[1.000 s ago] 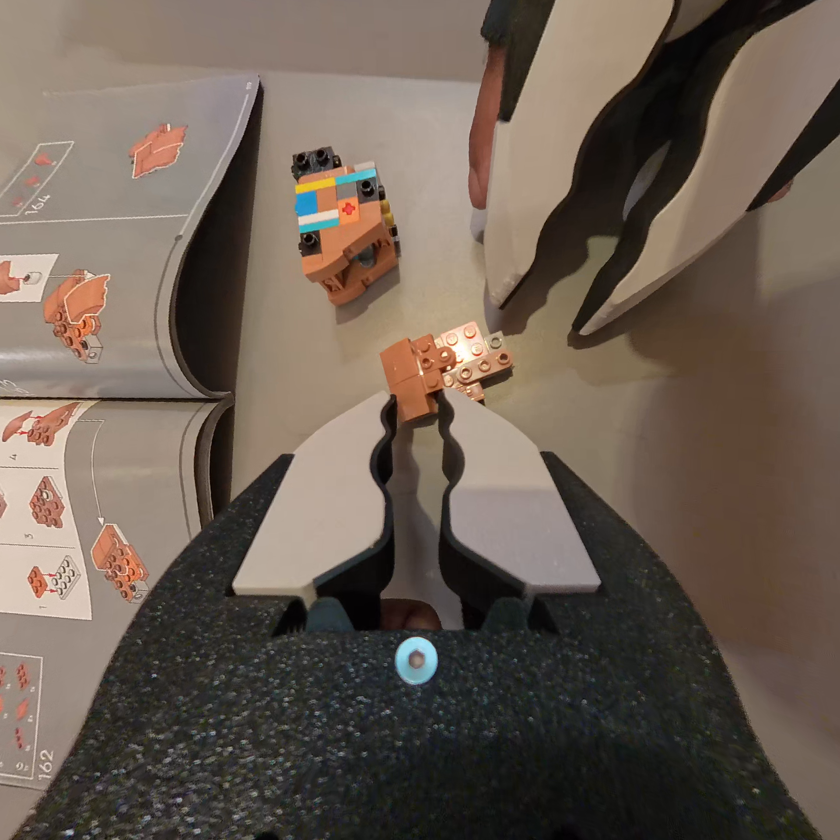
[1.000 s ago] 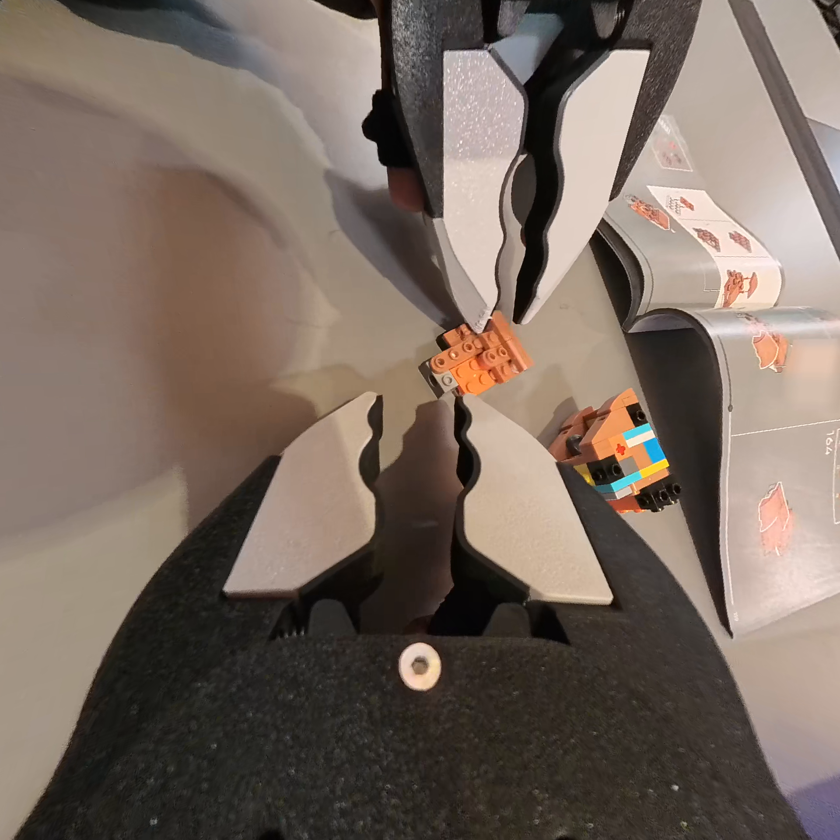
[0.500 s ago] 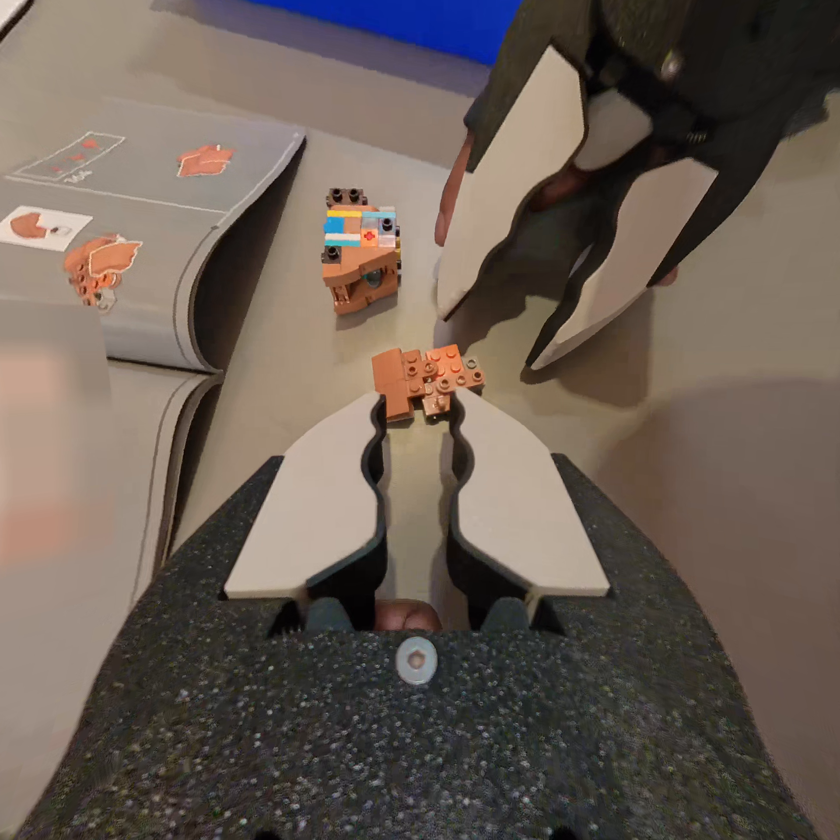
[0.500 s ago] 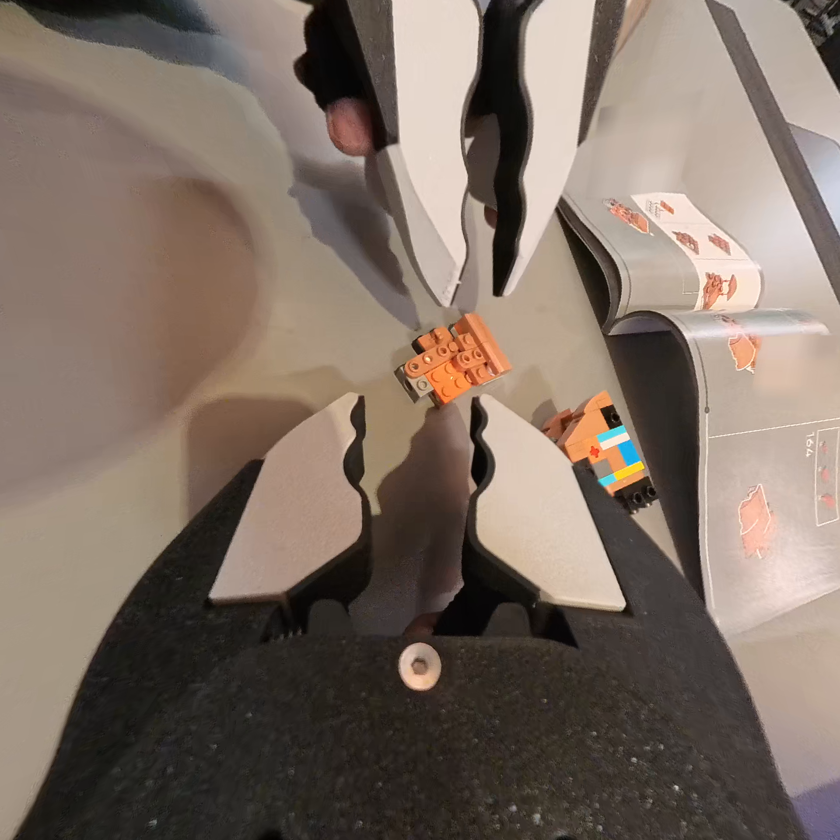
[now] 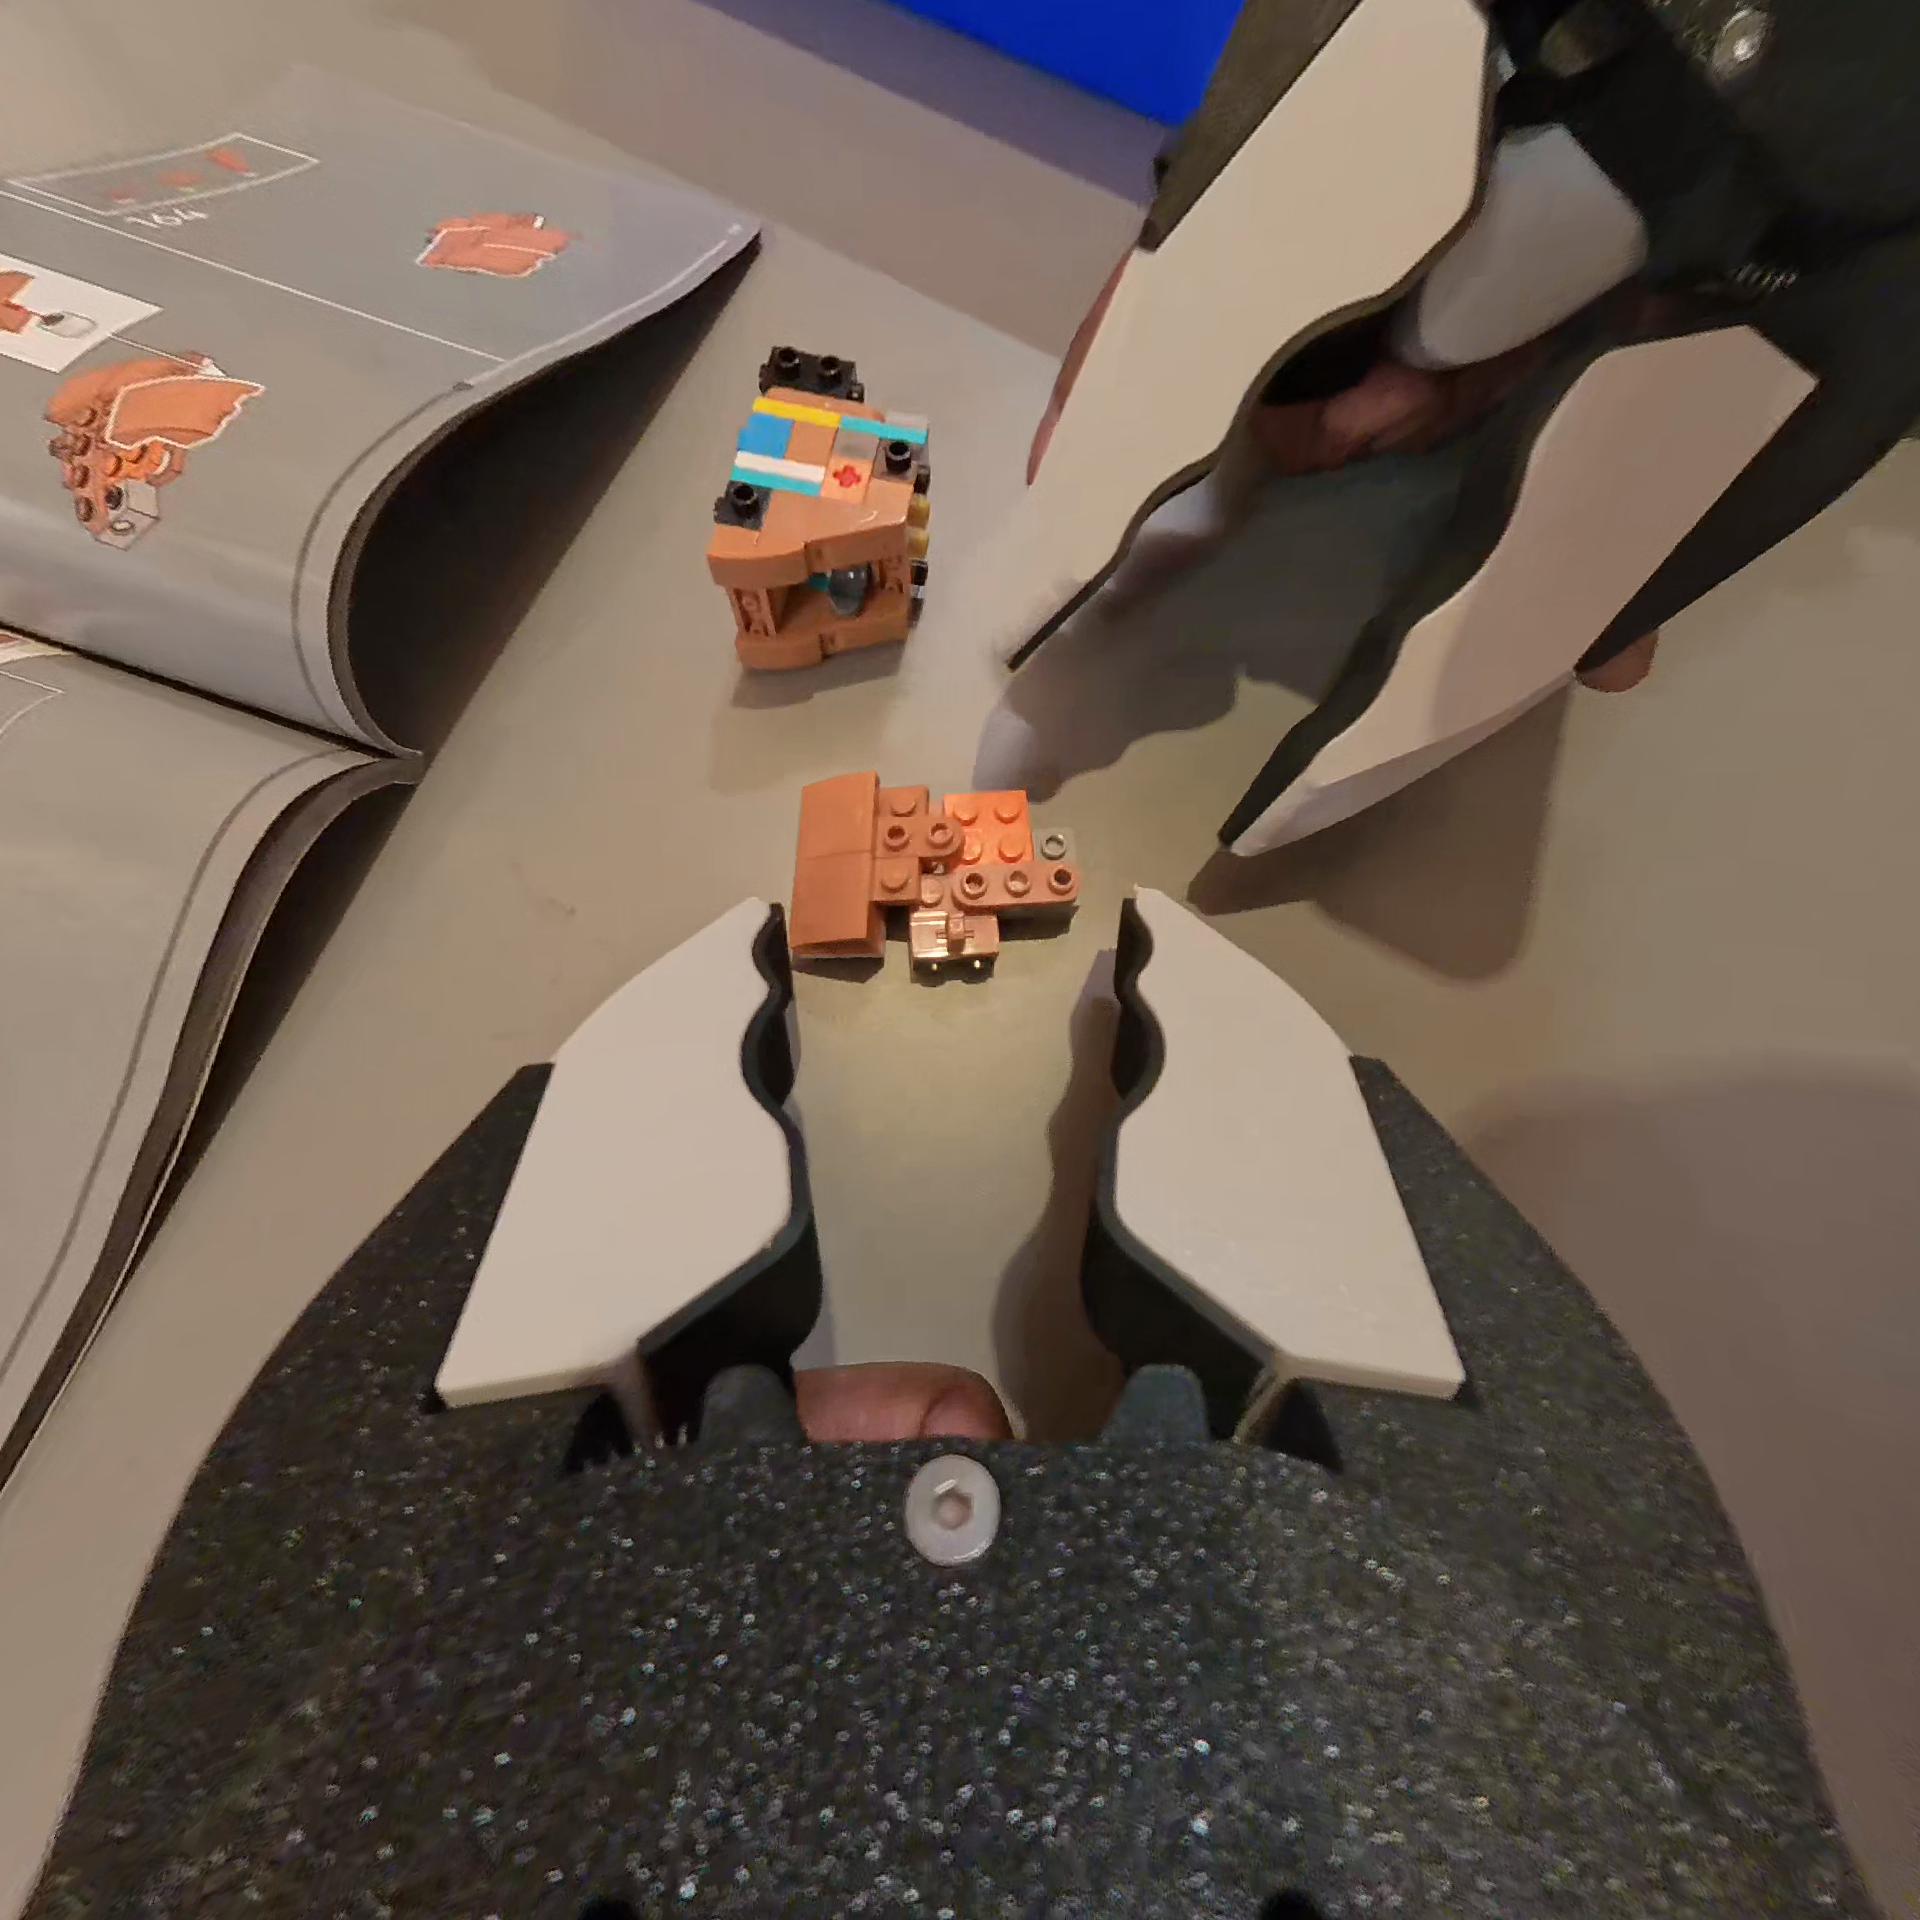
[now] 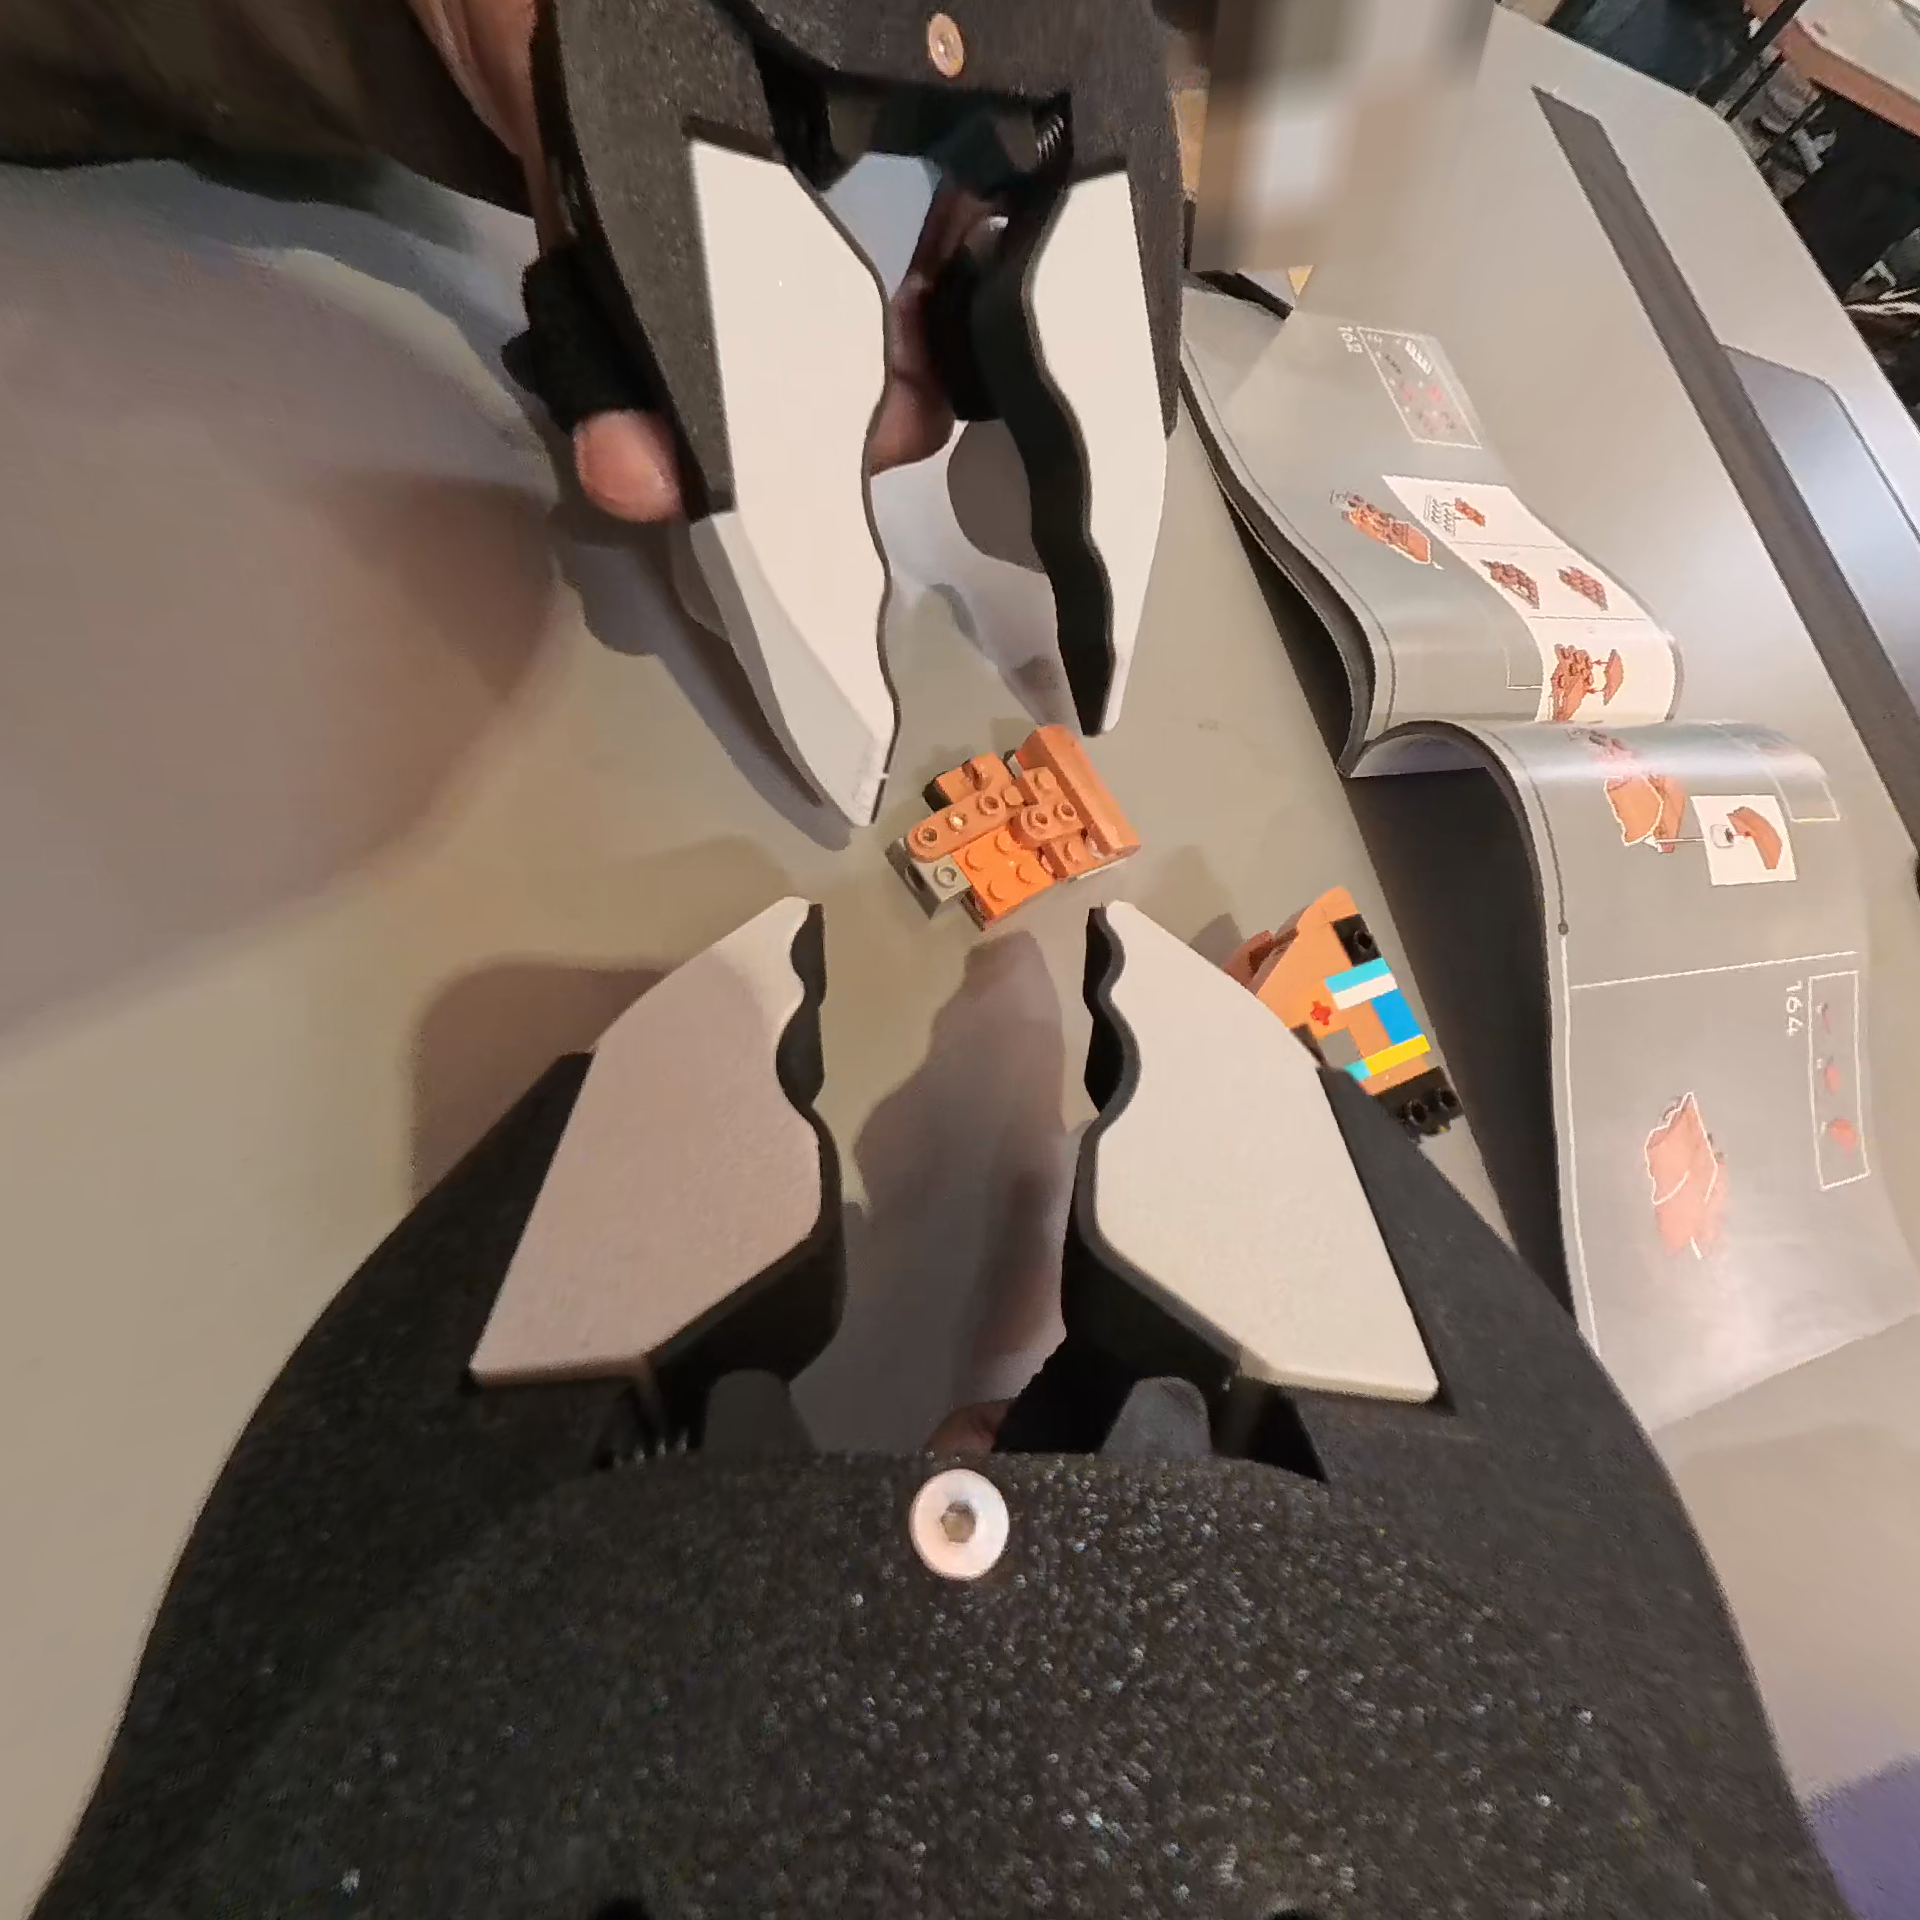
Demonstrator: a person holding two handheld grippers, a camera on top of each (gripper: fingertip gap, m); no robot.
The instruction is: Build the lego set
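A small brown and orange brick assembly (image 5: 930, 878) lies flat on the grey table, just beyond my left gripper (image 5: 951, 909), which is open and empty. It also shows in the right wrist view (image 6: 1013, 831), lying between both grippers. My right gripper (image 6: 951, 914) is open and empty, its tips just short of the assembly. In the left wrist view it (image 5: 1122, 748) hangs open at the upper right. A larger brown block with blue, yellow and white tiles (image 5: 821, 530) lies farther back; it also shows in the right wrist view (image 6: 1345, 1013).
An open instruction booklet (image 5: 260, 416) lies on the left of the table, its pages curling up; in the right wrist view it (image 6: 1662, 883) lies on the right. A blue surface (image 5: 1060, 42) shows beyond the table's far edge. The grippers are tip to tip, or close to it.
My left gripper let go of the brown assembly, opened wide and drew back a little. The assembly now lies flat on the table. My right gripper opened wider too.
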